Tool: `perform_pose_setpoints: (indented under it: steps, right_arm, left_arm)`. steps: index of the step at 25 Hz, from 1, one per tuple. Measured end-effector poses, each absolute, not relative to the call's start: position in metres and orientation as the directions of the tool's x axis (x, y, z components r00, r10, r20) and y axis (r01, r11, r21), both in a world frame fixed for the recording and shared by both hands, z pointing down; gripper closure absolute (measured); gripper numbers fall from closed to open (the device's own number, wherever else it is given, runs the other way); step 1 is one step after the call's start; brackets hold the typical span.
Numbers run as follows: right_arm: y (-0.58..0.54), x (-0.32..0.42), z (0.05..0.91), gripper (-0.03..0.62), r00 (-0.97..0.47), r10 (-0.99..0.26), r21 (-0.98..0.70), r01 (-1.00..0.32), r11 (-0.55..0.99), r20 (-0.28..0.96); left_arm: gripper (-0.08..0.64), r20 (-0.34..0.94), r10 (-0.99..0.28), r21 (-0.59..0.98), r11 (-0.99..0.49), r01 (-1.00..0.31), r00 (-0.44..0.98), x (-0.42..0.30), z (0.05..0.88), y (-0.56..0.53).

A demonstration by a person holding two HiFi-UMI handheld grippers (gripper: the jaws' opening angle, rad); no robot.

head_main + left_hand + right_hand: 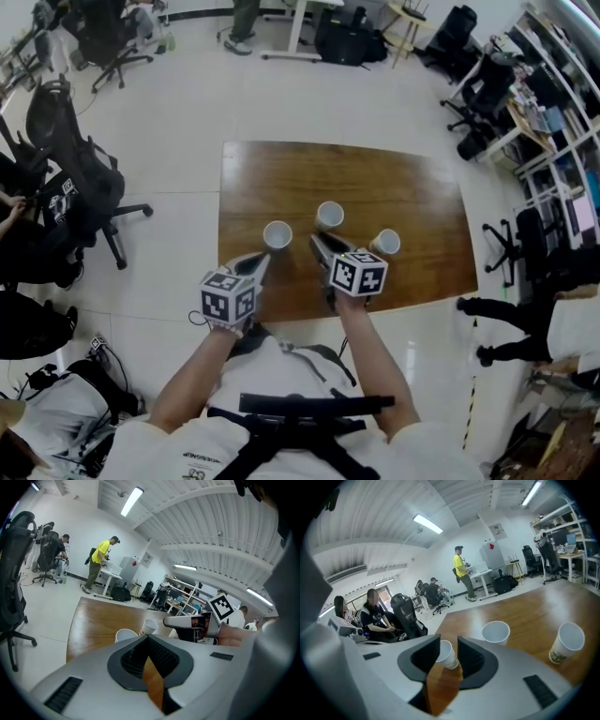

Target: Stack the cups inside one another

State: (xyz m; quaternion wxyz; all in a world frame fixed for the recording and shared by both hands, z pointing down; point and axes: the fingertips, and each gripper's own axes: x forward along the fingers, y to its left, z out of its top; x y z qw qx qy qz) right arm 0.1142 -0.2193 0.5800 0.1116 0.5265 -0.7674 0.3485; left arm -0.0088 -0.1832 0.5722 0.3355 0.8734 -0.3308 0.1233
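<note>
Just ahead of the wide-open right tool point(447, 643), one cup point(448, 656)

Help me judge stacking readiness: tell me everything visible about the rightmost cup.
The rightmost cup is a white paper cup, tapering to a base that bears a greenish print. It stands upright, mouth up, and looks empty. It rests on the wooden table, right of its centre, apart from the middle cup. Only the table touches it.
</note>
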Motion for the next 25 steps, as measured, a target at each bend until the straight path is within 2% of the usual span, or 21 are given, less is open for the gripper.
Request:
perform_pose_setpoints:
  steps: [9, 15, 25]
  right_arm:
    - [-0.256, 0.079, 0.61, 0.451, -0.419, -0.645, -0.338, -0.906, 0.254, 0.639]
    - [-0.267, 0.071, 0.638, 0.451, -0.378, -0.586, -0.263, -0.925, 0.275, 0.717]
    - [-0.272, 0.064, 0.665, 0.454, -0.359, -0.515, -0.236, -0.927, 0.291, 0.778]
  left_arm:
    - [0.568, 0.475, -0.491, 0.469, -0.561, -0.682, 0.73, -0.016, 0.585, -0.202]
    - [0.567, 0.556, -0.501, 0.388, -0.548, -0.741, 0.662, -0.025, 0.601, -0.213]
    - [0.566, 0.606, -0.522, 0.361, -0.492, -0.792, 0.601, -0.032, 0.611, -0.223]
